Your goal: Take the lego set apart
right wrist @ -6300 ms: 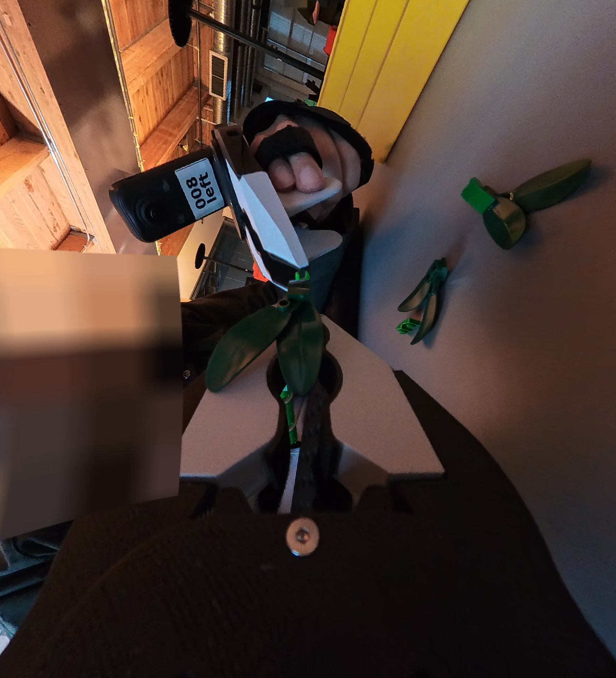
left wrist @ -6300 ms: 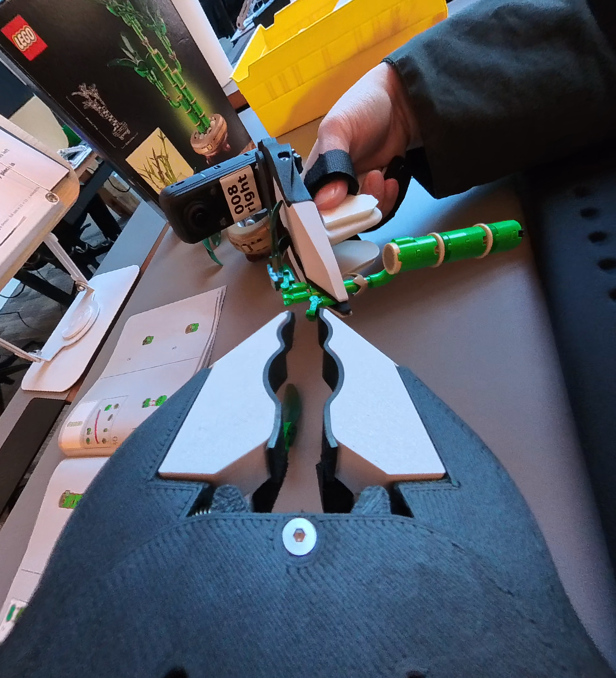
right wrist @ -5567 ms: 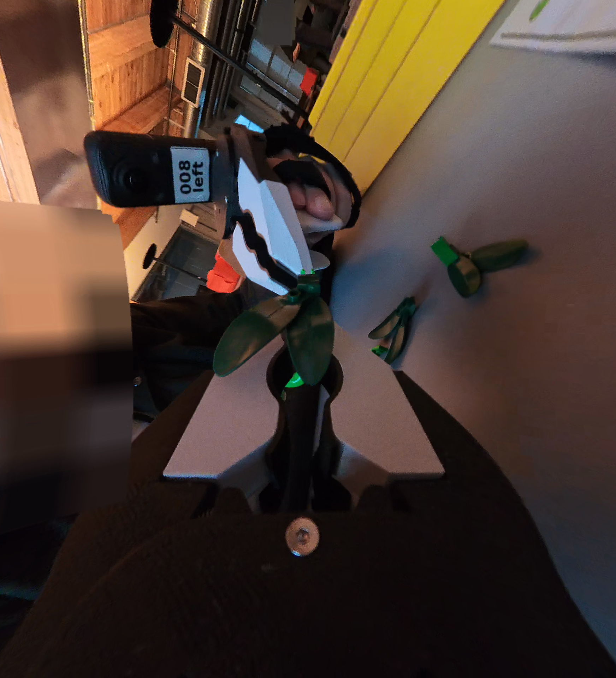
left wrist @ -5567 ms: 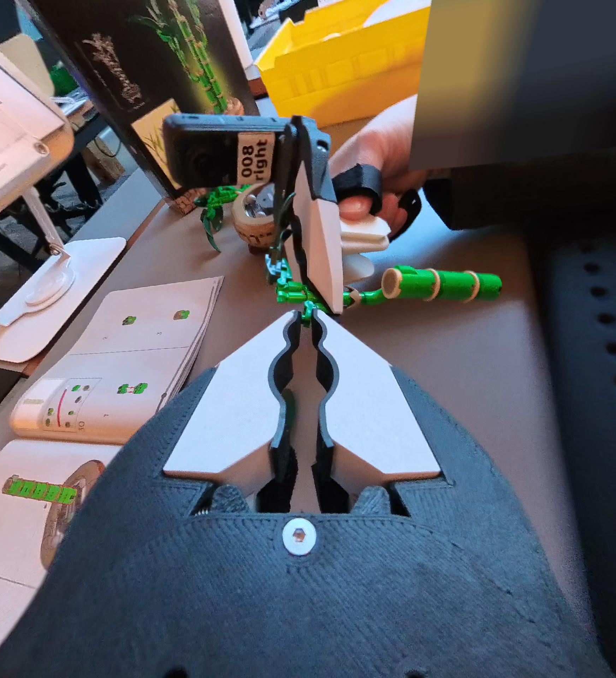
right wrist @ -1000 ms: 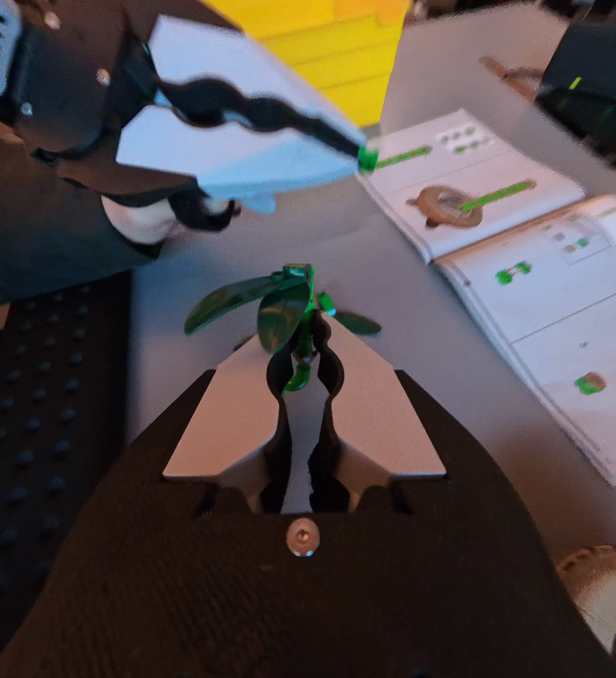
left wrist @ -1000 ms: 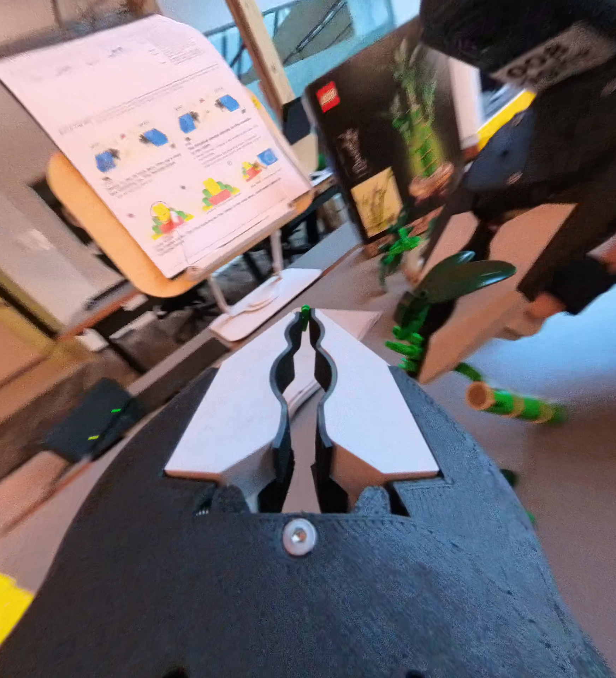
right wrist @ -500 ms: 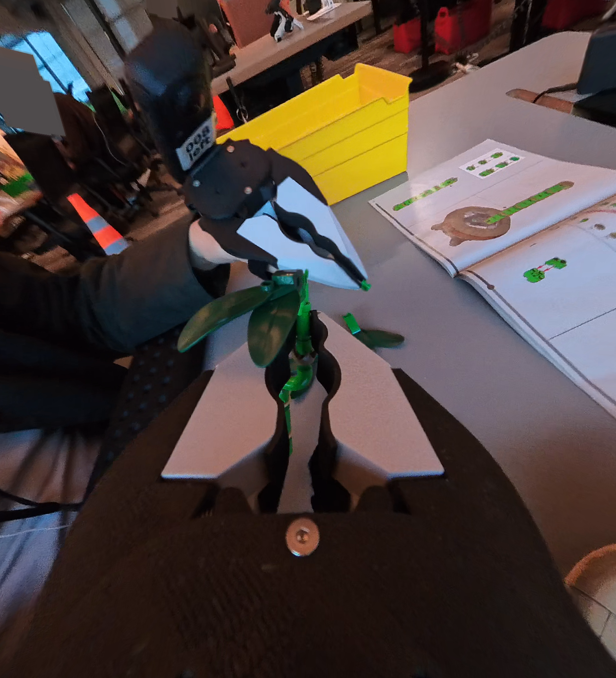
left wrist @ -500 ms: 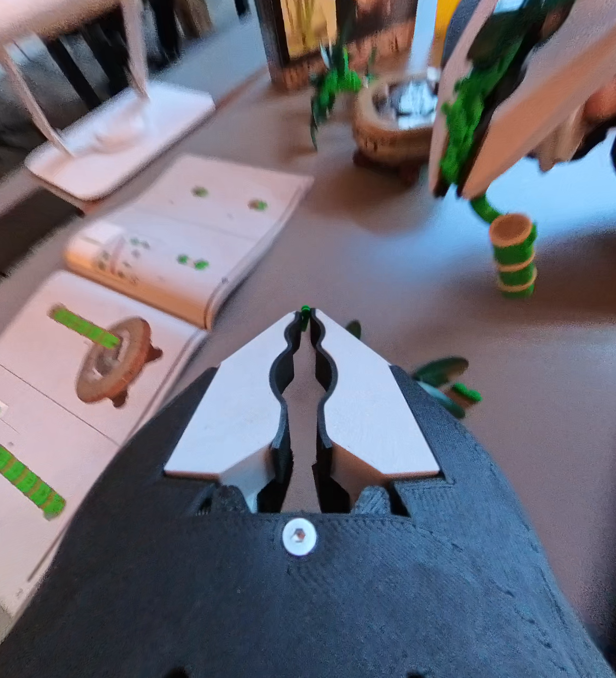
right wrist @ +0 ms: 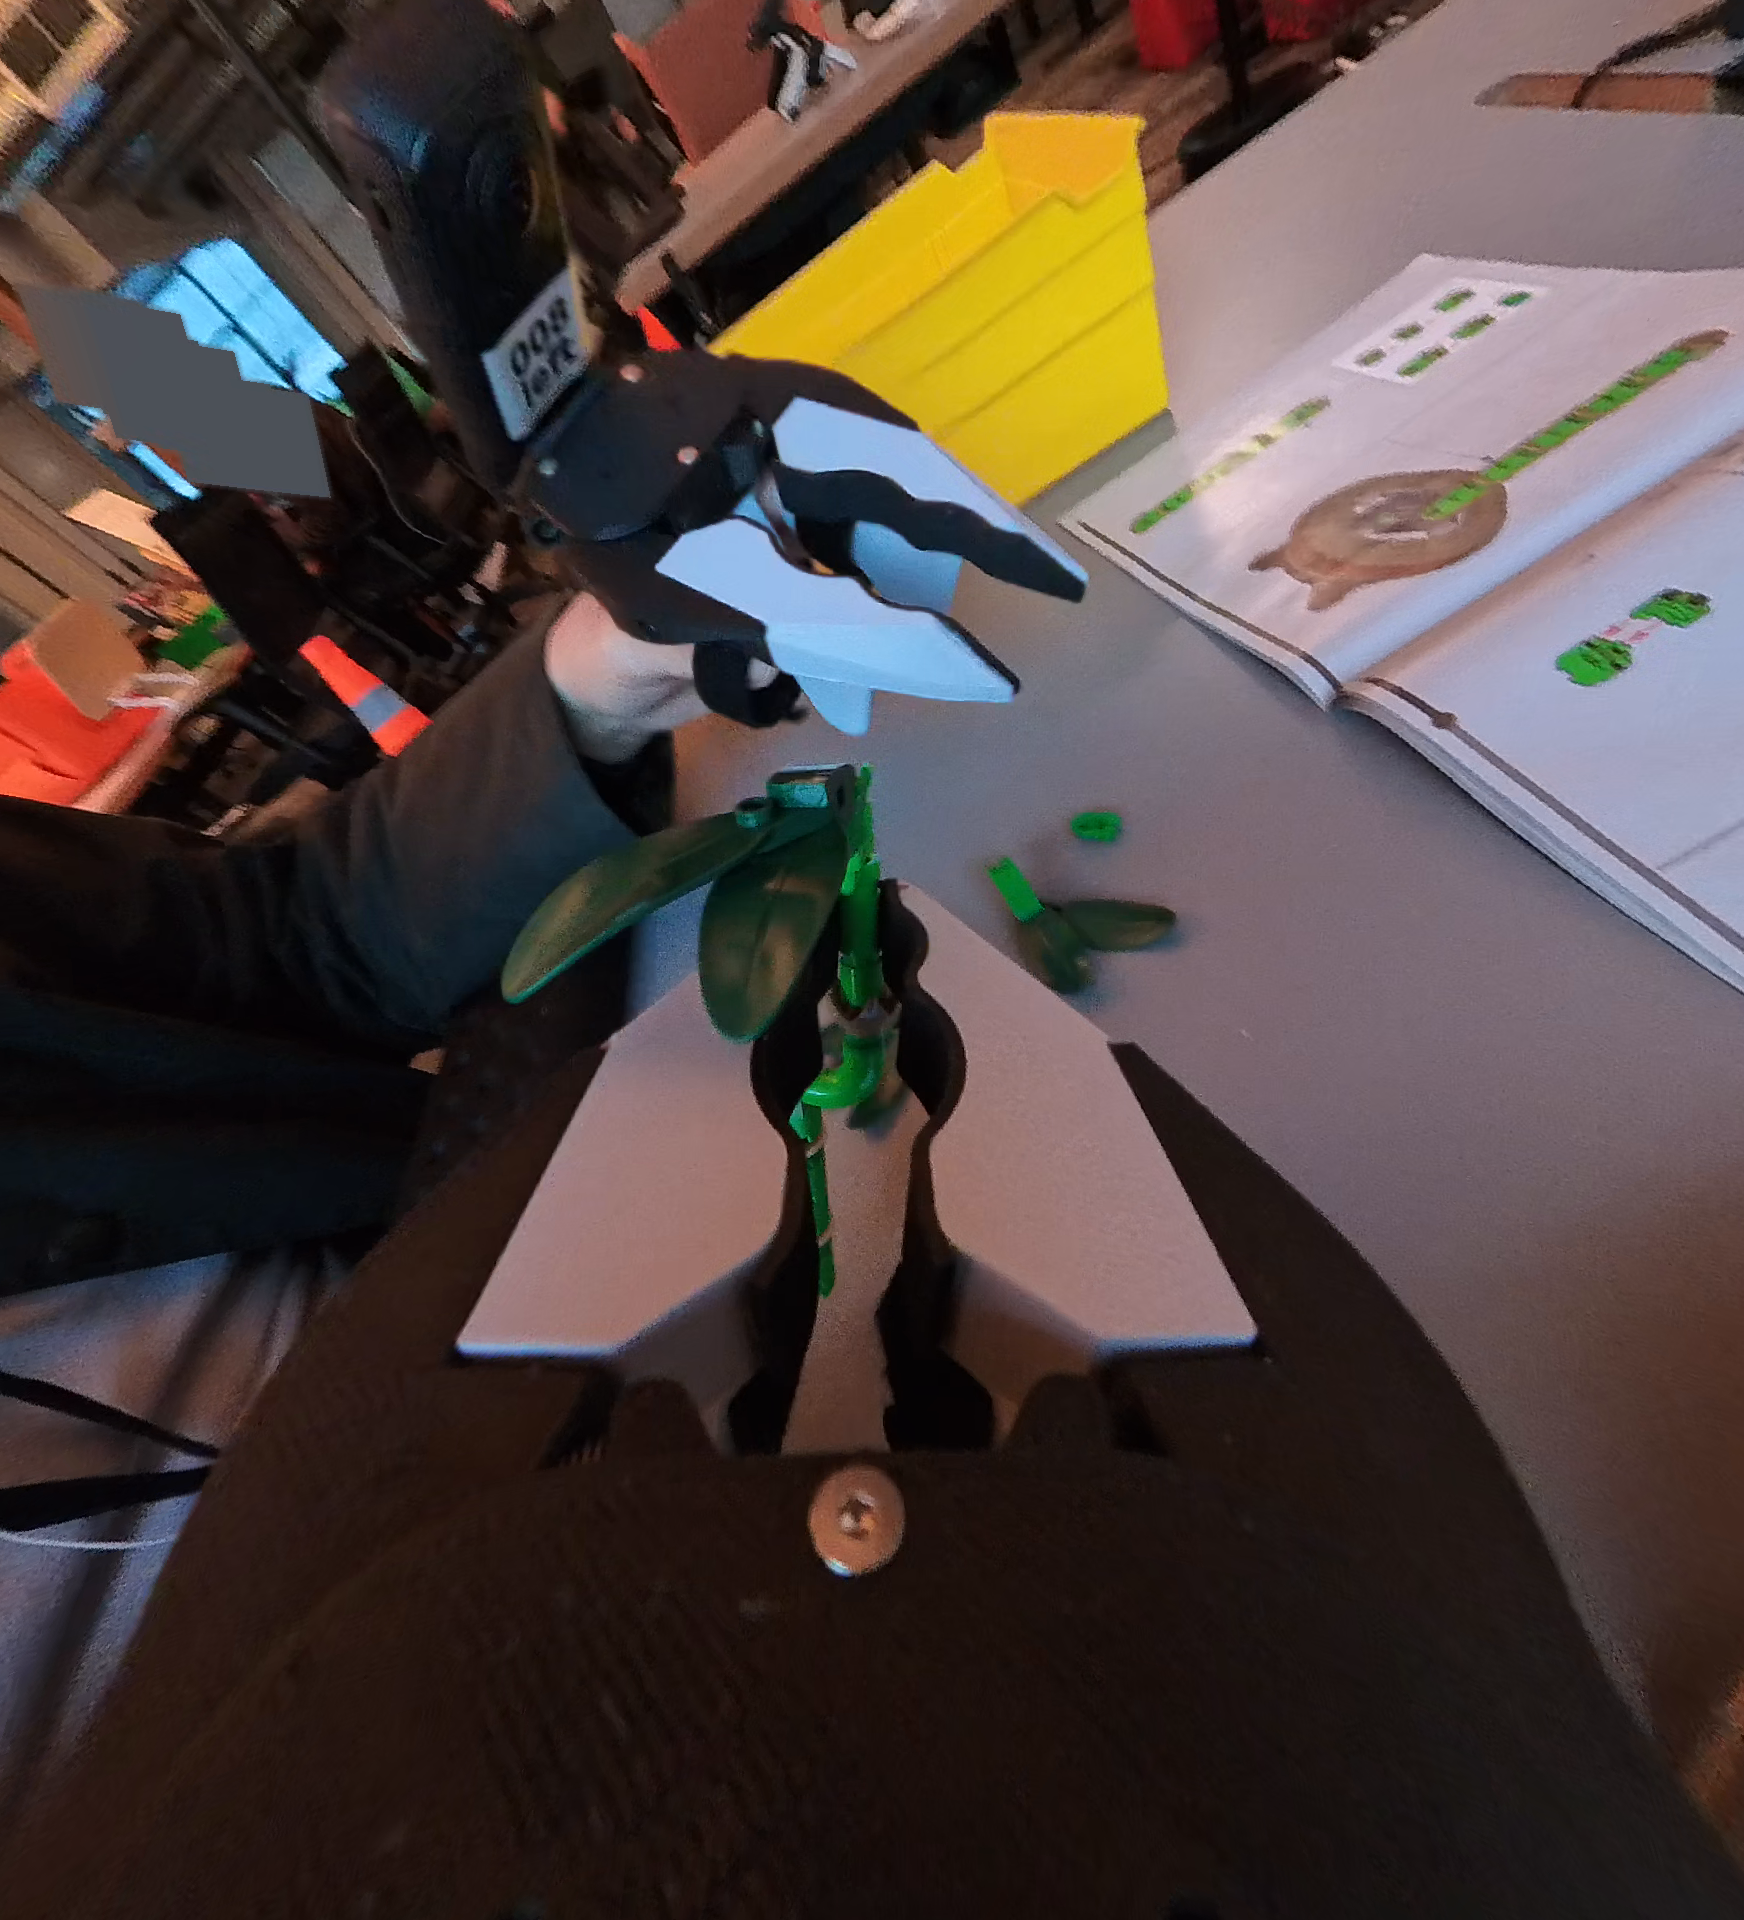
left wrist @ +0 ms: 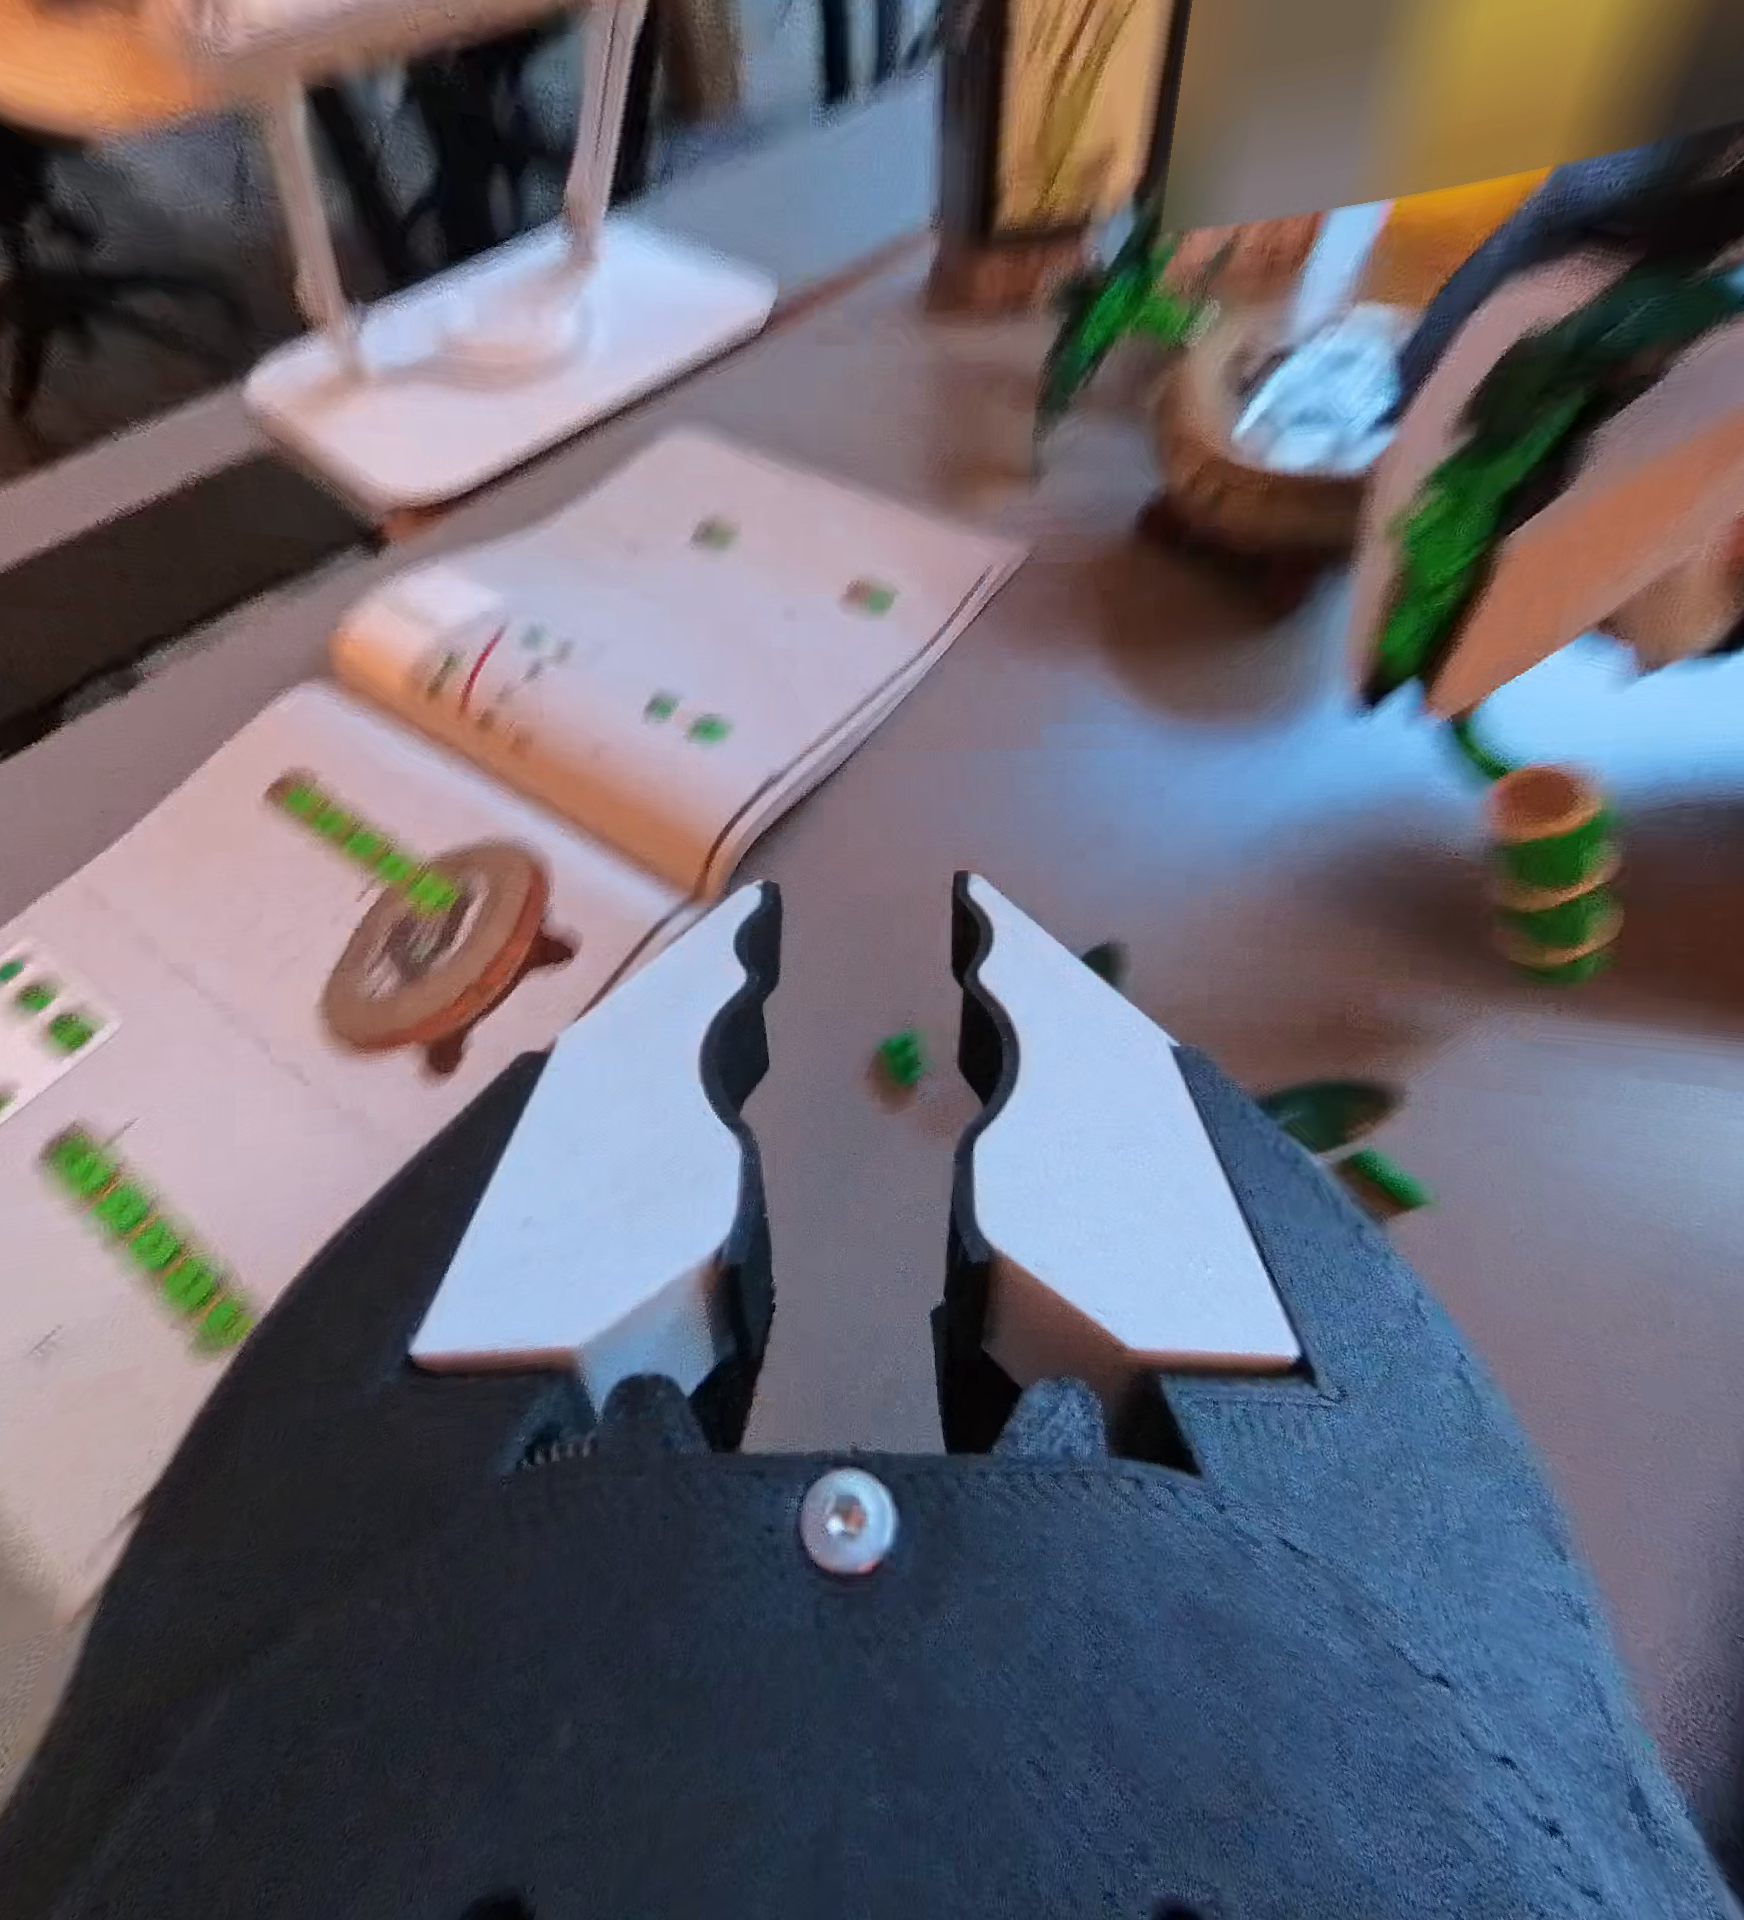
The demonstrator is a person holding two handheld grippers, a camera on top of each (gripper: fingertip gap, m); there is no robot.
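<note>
Left tongs [left wrist: 863,904] open, right tongs [right wrist: 873,914] gripping leafy stem [right wrist: 852,935]; only right view shows yellow bin [right wrist: 993,312]

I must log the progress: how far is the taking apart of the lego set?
Partly done. A small green piece and loose leaves lie on the table. The right gripper holds a leafy stem; the left gripper is open. The bamboo stalk remains assembled.

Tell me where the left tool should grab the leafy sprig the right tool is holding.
Probably the small clip at the top of the leafy sprig, coming from above: the right tool covers the lower stem, and the leaves fan toward the person's sleeve. The left tool is open.
</note>
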